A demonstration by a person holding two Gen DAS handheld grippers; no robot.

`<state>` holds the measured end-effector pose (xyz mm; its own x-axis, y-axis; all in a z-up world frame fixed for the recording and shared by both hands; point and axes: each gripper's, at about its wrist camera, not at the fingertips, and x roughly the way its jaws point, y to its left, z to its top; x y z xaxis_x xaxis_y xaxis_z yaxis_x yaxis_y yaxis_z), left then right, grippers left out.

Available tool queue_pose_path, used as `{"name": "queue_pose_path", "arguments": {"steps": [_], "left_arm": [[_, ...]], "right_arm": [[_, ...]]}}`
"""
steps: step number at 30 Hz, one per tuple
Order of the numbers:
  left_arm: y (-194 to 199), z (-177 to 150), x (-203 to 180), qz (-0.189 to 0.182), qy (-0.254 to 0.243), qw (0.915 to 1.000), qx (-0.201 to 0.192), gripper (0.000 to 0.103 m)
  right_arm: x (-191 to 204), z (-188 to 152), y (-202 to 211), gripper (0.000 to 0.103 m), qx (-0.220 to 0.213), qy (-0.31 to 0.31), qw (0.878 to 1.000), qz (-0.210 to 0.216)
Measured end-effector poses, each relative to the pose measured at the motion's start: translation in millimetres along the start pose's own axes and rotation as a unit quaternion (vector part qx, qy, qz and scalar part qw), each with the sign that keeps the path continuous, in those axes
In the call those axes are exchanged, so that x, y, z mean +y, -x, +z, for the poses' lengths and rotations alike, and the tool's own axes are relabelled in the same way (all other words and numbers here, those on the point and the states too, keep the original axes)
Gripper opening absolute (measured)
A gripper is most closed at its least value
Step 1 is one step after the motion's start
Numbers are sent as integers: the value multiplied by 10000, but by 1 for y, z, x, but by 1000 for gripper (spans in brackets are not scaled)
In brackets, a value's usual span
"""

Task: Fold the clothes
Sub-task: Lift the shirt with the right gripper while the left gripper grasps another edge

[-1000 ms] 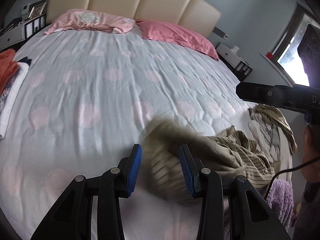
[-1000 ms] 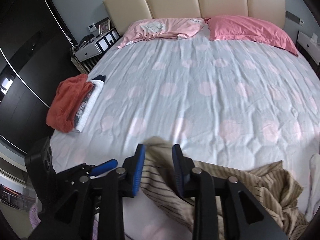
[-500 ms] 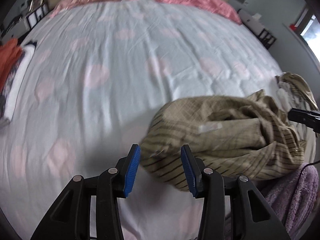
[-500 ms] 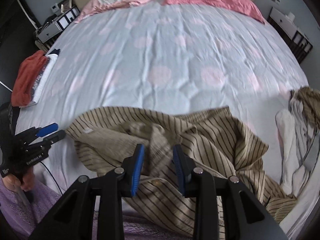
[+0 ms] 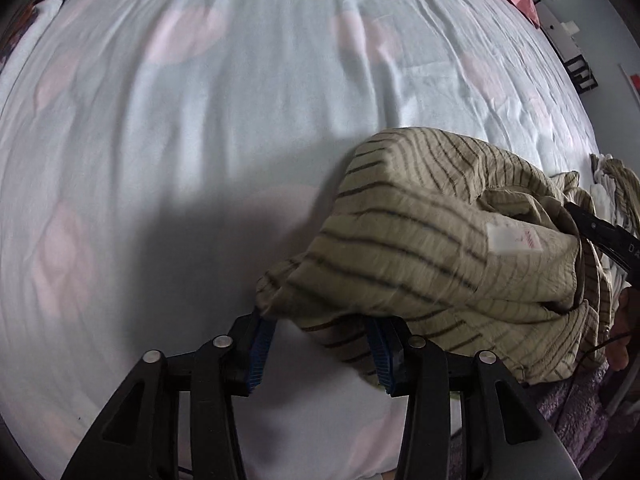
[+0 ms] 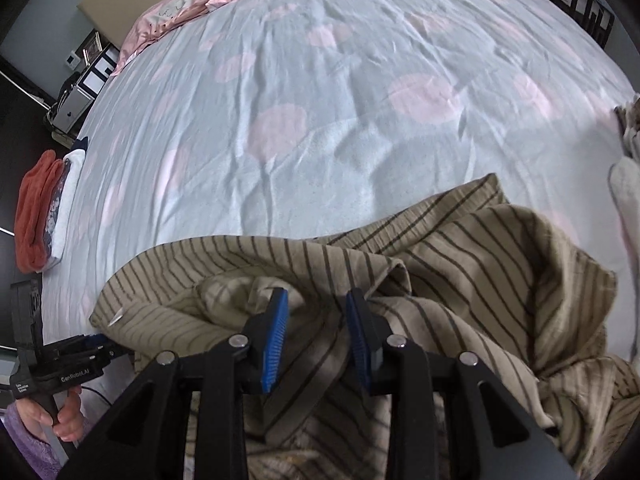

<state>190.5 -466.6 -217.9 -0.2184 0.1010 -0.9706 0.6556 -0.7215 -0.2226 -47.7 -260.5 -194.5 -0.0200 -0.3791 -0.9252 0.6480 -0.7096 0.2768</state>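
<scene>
A beige garment with dark stripes (image 5: 440, 248) (image 6: 460, 264) lies crumpled at the near edge of the bed (image 6: 320, 120), its white label facing up. My left gripper (image 5: 320, 344) is open; the garment's left edge drapes over its blue fingertips. In the right wrist view the left gripper (image 6: 98, 344) sits at the garment's left corner. My right gripper (image 6: 318, 332) is over the garment's middle, with a bunched fold pinched between its blue pads (image 6: 276, 332). Its black finger (image 5: 600, 230) pokes into the cloth from the right.
A folded stack of orange, patterned and white items (image 6: 40, 216) rests at the bed's left edge. Pink pillows (image 6: 192, 8) lie by the headboard. More loose clothes (image 6: 626, 184) sit at the right edge. A nightstand (image 6: 76, 96) stands far left. A hand (image 6: 60, 416) holds the left gripper.
The striped garment has been swung from the right-hand pile onto the near part of the bed. Both grippers have tipped down and moved closer to the sheet.
</scene>
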Motion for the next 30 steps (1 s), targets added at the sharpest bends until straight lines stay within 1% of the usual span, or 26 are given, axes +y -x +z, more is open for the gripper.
{"name": "queue_pose_path", "arguments": {"steps": [2, 5, 6, 7, 9, 10, 11, 12, 14, 16, 19, 22, 24, 26, 27, 30], "left_arm": [[-1, 1, -11, -8, -102, 9999, -56, 45], [-4, 2, -29, -31, -276, 9996, -107, 43], [-5, 2, -35, -39, -335, 9994, -124, 38], [-6, 2, -41, -43, -393, 9991, -141, 36], [-7, 0, -47, 86, -467, 9988, -151, 24], [-5, -1, -48, 57, -435, 9989, -190, 20], [-3, -2, -48, 28, -402, 9989, -228, 12], [-1, -4, -49, 2, -370, 9990, -267, 9], [7, -7, -44, 163, -309, 9986, -388, 6], [15, -10, -40, 322, -240, 9980, -497, 4], [32, -17, -35, 418, -174, 9965, -703, 4], [52, -26, -29, 364, -91, 9949, -938, 3], [64, -33, -25, 371, -49, 9936, -1067, 3], [76, -42, -28, 278, 26, 9929, -1158, 3], [83, -45, -29, 210, 69, 9924, -1213, 3], [125, -44, -25, 46, 203, 9872, -1583, 3]], "right_arm": [[-4, 1, -12, 30, 15, -81, 9998, 157], [1, 3, -21, 28, -65, -13, 9999, 156], [5, 4, -22, 22, -121, 85, 9998, 118], [10, 4, -22, 17, -189, 206, 9996, 68], [17, 5, -20, 9, -316, 371, 9988, -72], [19, 5, -19, 7, -379, 413, 9983, -134], [19, 4, -16, 5, -461, 411, 9979, -188], [20, 4, -11, 4, -561, 393, 9973, -256], [21, 2, -2, 4, -777, 369, 9954, -427], [25, -1, 15, 3, -1103, 423, 9902, -750], [32, -3, 42, 3, -1457, 526, 9825, -1037], [39, -2, 83, 3, -1872, 754, 9706, -1316], [50, 3, 118, 3, -2149, 925, 9612, -1461], [62, 13, 155, 3, -2385, 1091, 9514, -1613], [68, 18, 171, 3, -2474, 1164, 9471, -1678], [89, 33, 217, 2, -2635, 1354, 9379, -1805]]}}
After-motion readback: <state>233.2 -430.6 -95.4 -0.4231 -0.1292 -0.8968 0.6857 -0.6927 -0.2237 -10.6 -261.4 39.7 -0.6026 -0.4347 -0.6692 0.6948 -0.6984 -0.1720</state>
